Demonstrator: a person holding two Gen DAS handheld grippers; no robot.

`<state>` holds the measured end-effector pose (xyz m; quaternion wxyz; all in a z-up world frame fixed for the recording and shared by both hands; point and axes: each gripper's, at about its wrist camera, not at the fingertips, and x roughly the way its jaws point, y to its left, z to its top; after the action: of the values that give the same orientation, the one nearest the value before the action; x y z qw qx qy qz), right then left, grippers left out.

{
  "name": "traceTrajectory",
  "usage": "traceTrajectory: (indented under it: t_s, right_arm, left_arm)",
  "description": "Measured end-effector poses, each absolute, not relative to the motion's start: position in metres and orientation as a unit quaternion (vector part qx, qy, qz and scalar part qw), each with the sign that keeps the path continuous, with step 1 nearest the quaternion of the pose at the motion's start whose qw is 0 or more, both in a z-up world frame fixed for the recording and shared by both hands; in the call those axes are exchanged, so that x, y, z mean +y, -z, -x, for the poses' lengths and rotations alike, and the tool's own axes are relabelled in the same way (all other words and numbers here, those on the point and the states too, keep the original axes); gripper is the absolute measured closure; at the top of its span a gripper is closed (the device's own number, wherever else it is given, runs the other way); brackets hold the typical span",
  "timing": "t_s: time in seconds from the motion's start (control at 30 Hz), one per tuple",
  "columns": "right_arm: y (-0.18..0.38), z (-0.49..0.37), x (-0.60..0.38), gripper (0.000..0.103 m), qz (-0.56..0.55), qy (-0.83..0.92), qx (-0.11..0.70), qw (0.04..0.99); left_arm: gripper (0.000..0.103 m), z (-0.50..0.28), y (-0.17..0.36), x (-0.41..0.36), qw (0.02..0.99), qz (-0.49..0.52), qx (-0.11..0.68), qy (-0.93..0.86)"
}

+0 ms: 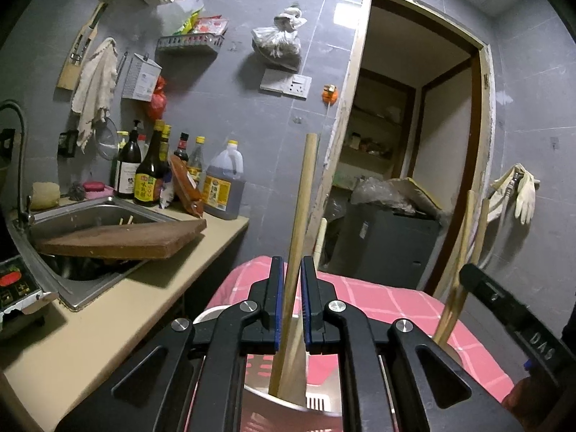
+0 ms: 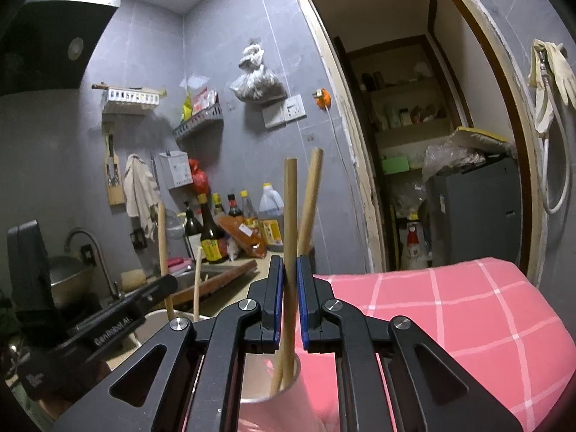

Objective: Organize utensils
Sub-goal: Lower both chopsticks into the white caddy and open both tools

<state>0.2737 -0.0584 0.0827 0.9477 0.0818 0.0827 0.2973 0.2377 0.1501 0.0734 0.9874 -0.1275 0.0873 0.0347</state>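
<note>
The left gripper (image 1: 291, 300) has its jaws narrowed around one wooden handle (image 1: 301, 216) that stands in a metal cup (image 1: 284, 401), though whether the pads press it cannot be told. The right gripper (image 2: 290, 302) is closed on another wooden stick (image 2: 289, 223) standing in a pale cup (image 2: 288, 392) beside a second stick (image 2: 310, 198). Both cups sit on a pink checked cloth (image 2: 450, 316), near its edge toward the counter (image 1: 118, 309). Lifting a tilted stick could likely drag the cup rim and tip it, since cloth gives poor footing. A slotted spatula head (image 1: 316, 401) shows inside the metal cup.
</note>
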Motion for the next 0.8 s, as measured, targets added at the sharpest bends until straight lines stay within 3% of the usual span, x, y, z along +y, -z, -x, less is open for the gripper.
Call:
traceTrajectory:
  t_s: [0.13,0.2,0.3,0.37,0.43,0.53,0.67,0.73,0.8]
  right_arm:
    - [-0.082,-0.272,-0.061,0.09,-0.078,-0.294,0.089,0.949]
    - [-0.083,-0.269,-0.065,0.079,-0.079,-0.292,0.088,0.949]
    - [-0.087,-0.265,-0.071,0.078,-0.081,-0.288,0.083,0.95]
    - [-0.091,-0.261,-0.077,0.076,-0.083,-0.286,0.081,0.951]
    - [-0.096,-0.255,-0.086,0.066,-0.088,-0.283,0.077,0.952]
    - [-0.104,-0.243,-0.102,0.053,-0.092,-0.279,0.067,0.953]
    - [-0.115,-0.225,-0.127,0.045,-0.089,-0.273,0.066,0.956]
    - [-0.119,-0.217,-0.139,0.03,-0.084,-0.266,0.066,0.958]
    - [-0.123,-0.207,-0.154,0.024,-0.084,-0.261,0.069,0.959]
  left_arm:
    - [0.095,-0.236,-0.076,0.148,0.987,0.127,0.093,-0.032]
    - [0.086,-0.234,-0.077,0.147,0.986,0.131,0.095,-0.028]
    - [0.065,-0.228,-0.082,0.146,0.986,0.138,0.093,-0.02]
    - [0.064,-0.223,-0.087,0.144,0.986,0.14,0.089,-0.012]
    - [0.061,-0.217,-0.092,0.138,0.987,0.135,0.085,-0.011]
    - [0.047,-0.207,-0.098,0.129,0.988,0.133,0.079,-0.001]
    - [0.041,-0.196,-0.106,0.115,0.989,0.125,0.08,0.009]
    - [0.035,-0.19,-0.108,0.108,0.989,0.123,0.078,0.018]
    - [0.03,-0.182,-0.109,0.099,0.99,0.119,0.075,0.03]
